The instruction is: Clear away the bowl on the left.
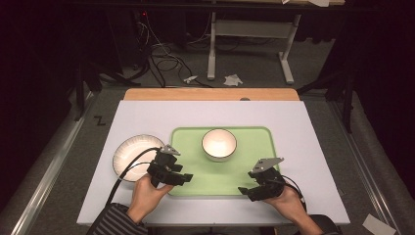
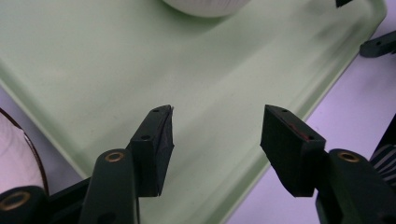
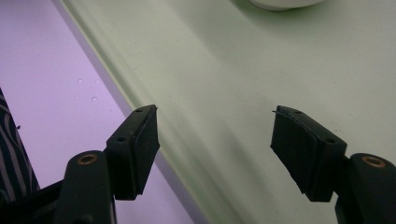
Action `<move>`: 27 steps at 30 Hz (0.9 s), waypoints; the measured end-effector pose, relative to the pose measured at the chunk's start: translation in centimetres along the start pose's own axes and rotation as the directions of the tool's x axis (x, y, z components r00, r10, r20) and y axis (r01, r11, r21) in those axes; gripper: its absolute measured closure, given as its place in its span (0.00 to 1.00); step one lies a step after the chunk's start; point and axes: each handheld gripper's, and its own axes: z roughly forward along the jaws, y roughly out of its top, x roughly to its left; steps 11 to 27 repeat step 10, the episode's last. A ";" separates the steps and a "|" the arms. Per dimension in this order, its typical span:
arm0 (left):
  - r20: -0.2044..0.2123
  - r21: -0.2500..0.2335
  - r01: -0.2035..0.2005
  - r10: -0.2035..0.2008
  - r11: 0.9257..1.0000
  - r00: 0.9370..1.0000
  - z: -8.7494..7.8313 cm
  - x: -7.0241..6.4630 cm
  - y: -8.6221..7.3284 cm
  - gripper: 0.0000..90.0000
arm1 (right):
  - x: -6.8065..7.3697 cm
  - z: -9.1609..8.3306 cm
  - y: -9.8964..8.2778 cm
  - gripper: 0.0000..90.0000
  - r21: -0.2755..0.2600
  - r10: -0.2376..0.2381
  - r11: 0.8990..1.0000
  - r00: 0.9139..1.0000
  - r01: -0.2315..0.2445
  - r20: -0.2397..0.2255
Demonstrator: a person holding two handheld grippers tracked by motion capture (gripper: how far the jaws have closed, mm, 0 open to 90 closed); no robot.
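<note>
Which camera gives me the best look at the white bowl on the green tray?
The high view: the white bowl shows whole, upright on the green tray, toward its far side. The left gripper view catches just its lower wall at the top edge, and the right gripper view a similar sliver.

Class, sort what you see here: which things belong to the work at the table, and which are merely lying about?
In use:
green tray
white bowl on the tray
plate beside the tray
left hand-held gripper, open
right hand-held gripper, open

Lying about:
crumpled paper on the floor
cables
table frame behind
</note>
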 end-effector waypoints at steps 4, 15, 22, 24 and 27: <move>-0.009 0.010 -0.011 0.011 1.000 1.000 0.2 0.0 0.0 0.50 | 0.0 0.0 0.0 0.37 0.003 0.002 1.000 1.000 -0.002 -0.001; -0.004 0.023 -0.013 0.013 1.000 1.000 0.4 0.1 -0.1 0.50 | -0.1 0.1 0.0 0.37 0.000 -0.006 1.000 1.000 0.006 -0.002; -0.004 0.023 -0.013 0.013 1.000 1.000 0.4 0.1 -0.1 0.50 | -0.1 0.1 0.0 0.37 0.000 -0.006 1.000 1.000 0.006 -0.002; -0.004 0.023 -0.013 0.013 1.000 1.000 0.4 0.1 -0.1 0.50 | -0.1 0.1 0.0 0.37 0.000 -0.006 1.000 1.000 0.006 -0.002; -0.004 0.023 -0.013 0.013 1.000 1.000 0.4 0.1 -0.1 0.50 | -0.1 0.1 0.0 0.37 0.000 -0.006 1.000 1.000 0.006 -0.002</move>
